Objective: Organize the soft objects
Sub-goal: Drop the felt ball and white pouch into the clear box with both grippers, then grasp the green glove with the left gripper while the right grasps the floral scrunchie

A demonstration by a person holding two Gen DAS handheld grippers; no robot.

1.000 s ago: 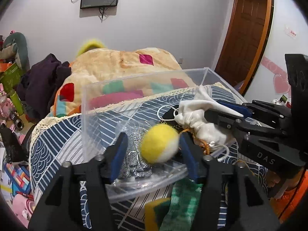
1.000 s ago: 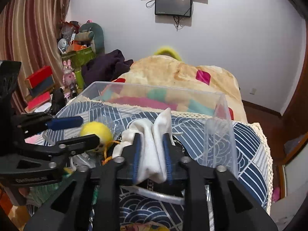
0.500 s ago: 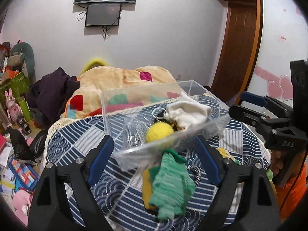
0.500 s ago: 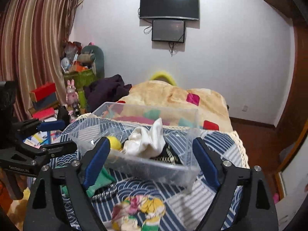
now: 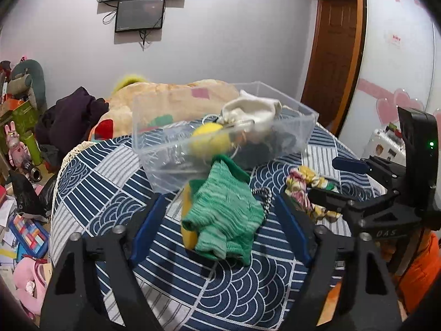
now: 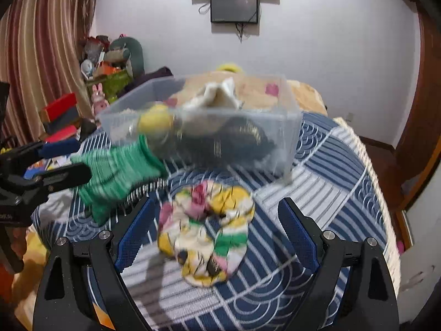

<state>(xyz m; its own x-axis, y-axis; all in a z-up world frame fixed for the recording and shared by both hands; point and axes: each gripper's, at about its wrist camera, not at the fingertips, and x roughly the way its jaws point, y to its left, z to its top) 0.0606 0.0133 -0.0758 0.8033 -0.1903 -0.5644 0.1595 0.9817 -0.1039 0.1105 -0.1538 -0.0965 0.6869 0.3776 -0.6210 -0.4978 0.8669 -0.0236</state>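
A clear plastic box (image 5: 297,135) (image 6: 286,143) stands on the blue patterned table and holds a yellow ball (image 5: 209,140) (image 6: 154,121), a white cloth pouch (image 5: 253,110) (image 6: 217,96) and dark items. A green knitted cloth (image 5: 223,209) (image 6: 115,171) lies in front of the box, between the wide-open fingers of my left gripper (image 5: 220,226). A floral scrunchie (image 6: 206,231) (image 5: 303,187) lies between the wide-open fingers of my right gripper (image 6: 215,234). Both grippers are empty.
A metal chain (image 5: 264,195) lies by the green cloth. The round table (image 6: 330,171) has a lace-edged cover. Behind it is a bed with a patchwork blanket (image 5: 171,96). Toys and boxes (image 6: 60,110) clutter the left side; a wooden door (image 5: 336,55) is on the right.
Both grippers opened, releasing the yellow ball and the white pouch into the box, then pulled back and up from it. Now the left frames the green cloth, the right the scrunchie.
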